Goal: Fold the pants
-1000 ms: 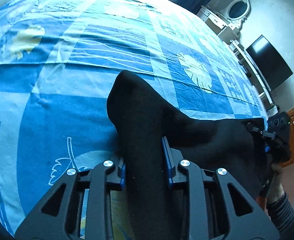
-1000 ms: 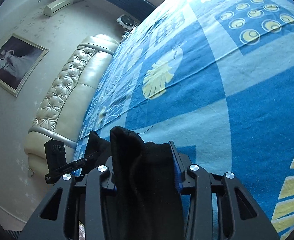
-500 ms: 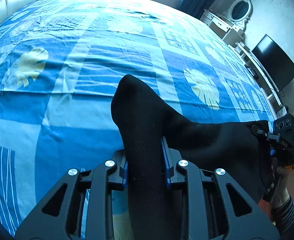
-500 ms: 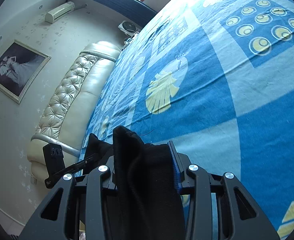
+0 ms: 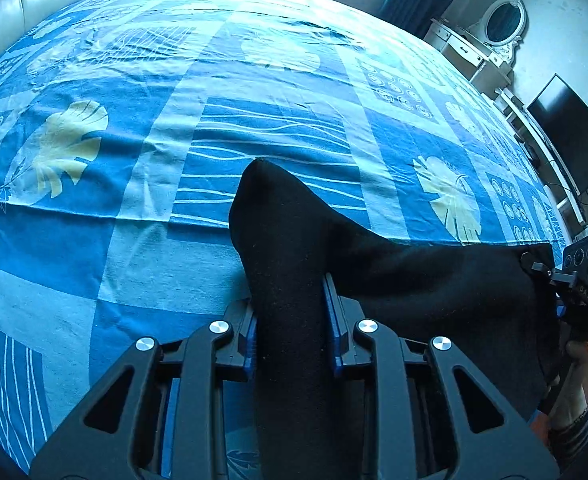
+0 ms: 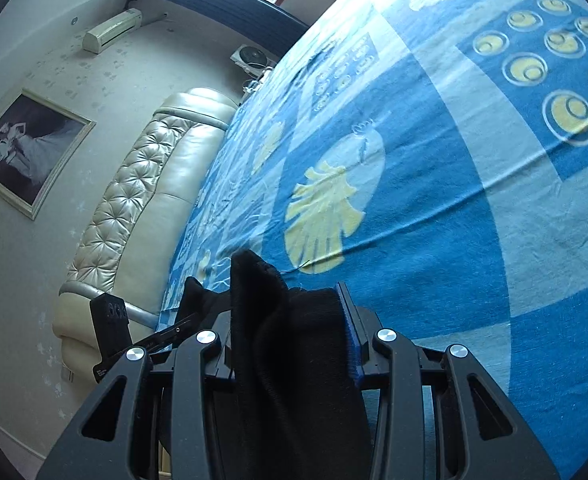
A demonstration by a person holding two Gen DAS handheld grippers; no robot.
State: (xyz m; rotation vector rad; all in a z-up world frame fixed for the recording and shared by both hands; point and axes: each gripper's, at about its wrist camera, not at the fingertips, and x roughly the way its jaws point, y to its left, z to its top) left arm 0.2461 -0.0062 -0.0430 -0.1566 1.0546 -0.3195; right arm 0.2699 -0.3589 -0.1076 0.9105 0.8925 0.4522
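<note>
Both grippers carried the pants farther over the bed than a second earlier, more of the sheet showing ahead.
Left gripper [image 5: 290, 300] and right gripper [image 6: 290, 320] each pinched a bunched edge of the black pants [image 5: 414, 280], stretching the cloth between them above the bed [image 5: 174, 120], probably to lay it flat for folding.

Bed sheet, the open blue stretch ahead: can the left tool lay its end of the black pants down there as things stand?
Probably yes. The left tool is shut on the black pants, and the bed sheet ahead lies bare. The right tool grips the other end, so both likely must lower together.
</note>
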